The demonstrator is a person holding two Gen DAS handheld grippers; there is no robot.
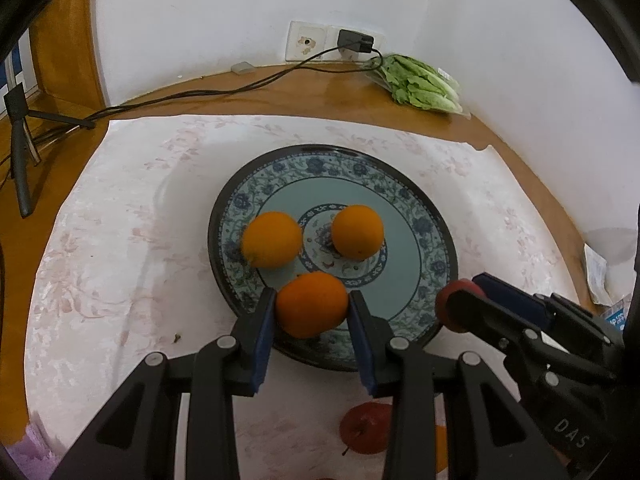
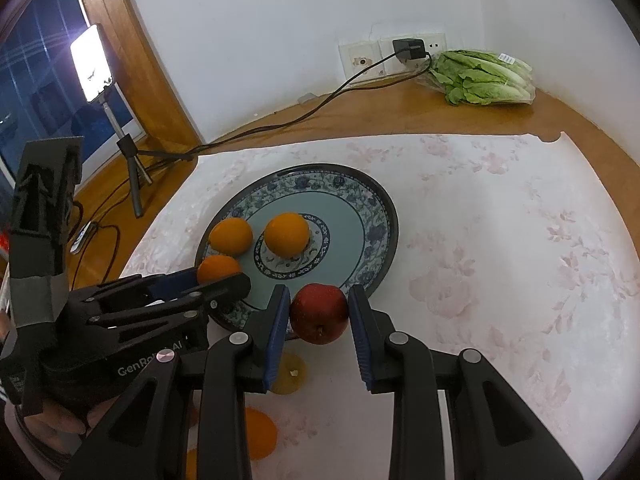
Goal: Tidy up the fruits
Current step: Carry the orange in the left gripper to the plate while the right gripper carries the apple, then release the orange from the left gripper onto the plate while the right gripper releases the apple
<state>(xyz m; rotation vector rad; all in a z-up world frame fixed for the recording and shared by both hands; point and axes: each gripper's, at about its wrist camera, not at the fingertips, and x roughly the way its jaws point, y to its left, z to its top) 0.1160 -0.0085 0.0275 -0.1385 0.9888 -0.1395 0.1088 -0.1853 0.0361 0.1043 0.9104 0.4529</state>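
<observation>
A blue floral plate [image 1: 320, 166] [image 2: 362, 196] lies on the pale cloth with two oranges [image 1: 272, 239] [image 1: 357, 231] on it. Over the plate's near rim, my left gripper [image 1: 313, 300] is shut on a third orange [image 1: 312, 312], which also shows in the right wrist view [image 2: 218, 267]. My right gripper [image 2: 319, 296] is shut on a red apple [image 2: 319, 314] above the plate's near right edge. The left wrist view shows that gripper [image 1: 464, 292] and the apple [image 1: 450, 306] from the side. Another red apple [image 1: 366, 428], an orange [image 2: 260, 432] and a yellow fruit [image 2: 290, 372] lie on the cloth beneath the grippers.
A bag of lettuce [image 1: 420, 84] [image 2: 484, 78] lies at the back right by the wall socket [image 1: 340, 42]. A black cable [image 1: 192, 94] runs along the wooden tabletop to a small tripod [image 1: 20, 152] with a lit lamp [image 2: 91, 63]. The floral cloth [image 2: 500, 260] stretches out to the right.
</observation>
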